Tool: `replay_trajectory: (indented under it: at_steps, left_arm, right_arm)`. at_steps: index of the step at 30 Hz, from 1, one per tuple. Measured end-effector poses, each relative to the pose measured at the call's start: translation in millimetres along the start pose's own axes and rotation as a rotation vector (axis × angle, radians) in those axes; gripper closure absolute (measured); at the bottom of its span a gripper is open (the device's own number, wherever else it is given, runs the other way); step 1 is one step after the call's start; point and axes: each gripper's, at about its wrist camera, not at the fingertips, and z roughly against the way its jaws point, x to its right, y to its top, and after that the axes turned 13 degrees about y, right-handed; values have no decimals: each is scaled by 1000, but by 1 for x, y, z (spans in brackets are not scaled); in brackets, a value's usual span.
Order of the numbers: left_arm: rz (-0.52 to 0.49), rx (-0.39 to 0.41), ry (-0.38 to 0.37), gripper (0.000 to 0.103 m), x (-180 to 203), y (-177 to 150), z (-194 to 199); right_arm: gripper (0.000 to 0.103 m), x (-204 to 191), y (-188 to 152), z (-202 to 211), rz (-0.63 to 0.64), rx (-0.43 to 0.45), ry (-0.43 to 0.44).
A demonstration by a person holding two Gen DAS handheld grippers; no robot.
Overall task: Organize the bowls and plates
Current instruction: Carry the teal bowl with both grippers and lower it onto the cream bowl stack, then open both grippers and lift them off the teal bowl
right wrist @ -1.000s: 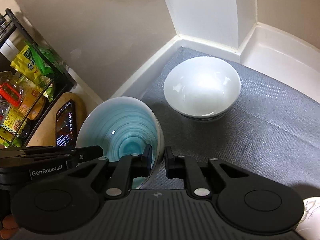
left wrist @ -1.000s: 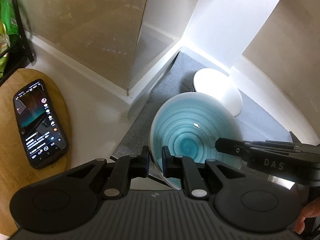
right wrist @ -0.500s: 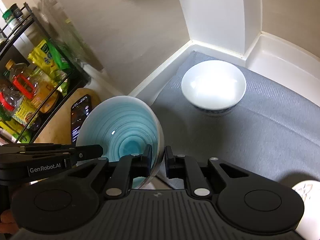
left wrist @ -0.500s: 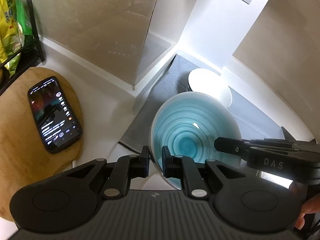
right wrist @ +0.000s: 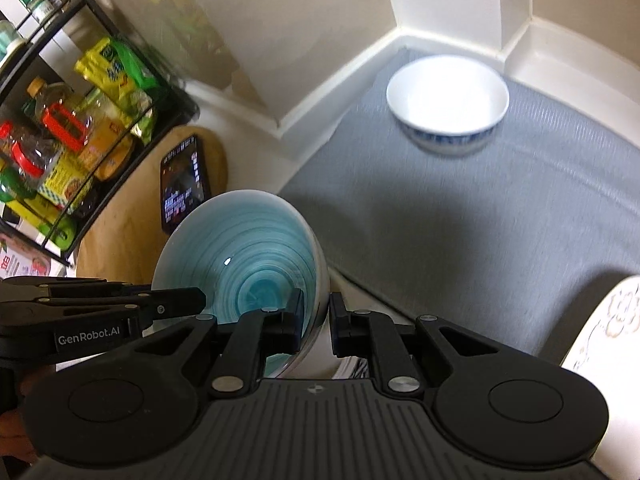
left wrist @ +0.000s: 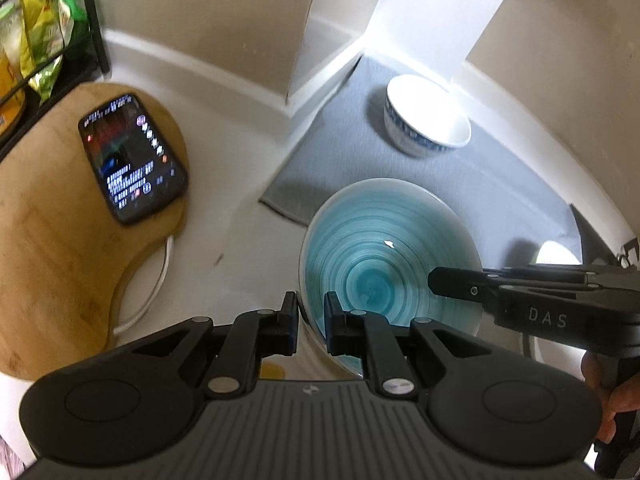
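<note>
Two grippers, left & right, each clamped on opposite rims of teal bowl, sharing its weight. Bowl's lifted, near grey mat edge; white bowl sits at mat's far corner.

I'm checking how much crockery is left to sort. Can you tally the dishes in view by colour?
Teal bowl, rim clamped by both the left tool and the right tool: 1
White bowl with blue band on the grey mat: 1
White floral-patterned dish, only partly in view: 1
Total: 3
</note>
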Motion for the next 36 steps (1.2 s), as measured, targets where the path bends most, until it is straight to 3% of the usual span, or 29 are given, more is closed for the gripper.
replay_trajectory:
  at_steps: [13,17,20,23,25,26,28,30,31,36]
  left_arm:
    - [-27,-60,-18,87,0,-16,-8]
    - [-24,-39,-20,86,-4,-14,-5]
    - [-4,-42,-24,82,-8,-11,-4]
    - [14,-35,-18,65,-11,-8,-5]
    - [22,-32,-15,53,-13,-7,-6]
    - [28,-32,-12,51,-14,-7,-7]
    - [34,-36,-8,50,-16,-7,-9]
    - [42,-45,-5,49,-18,-7,-12]
    - [43,-49,-3,49,-19,-7,-14]
    - [38,-57,-1,46,-17,-7,-18]
  right_arm:
    - [85,6,-8,-7,-16,-67,23]
    - [56,-4,-6,-1,60,-67,7]
    - [52,-7,0,6,97,-48,-3]
    - [50,-1,4,7,78,-46,-17]
    - [49,3,4,4,65,-61,-21]
    - [49,6,2,2,52,-73,-6]
    - [52,11,-1,-3,31,-88,20]
    - [68,14,-5,-8,29,-93,25]
    - [71,16,-7,-9,33,-90,29]
    - [73,18,-13,-12,53,-72,58]
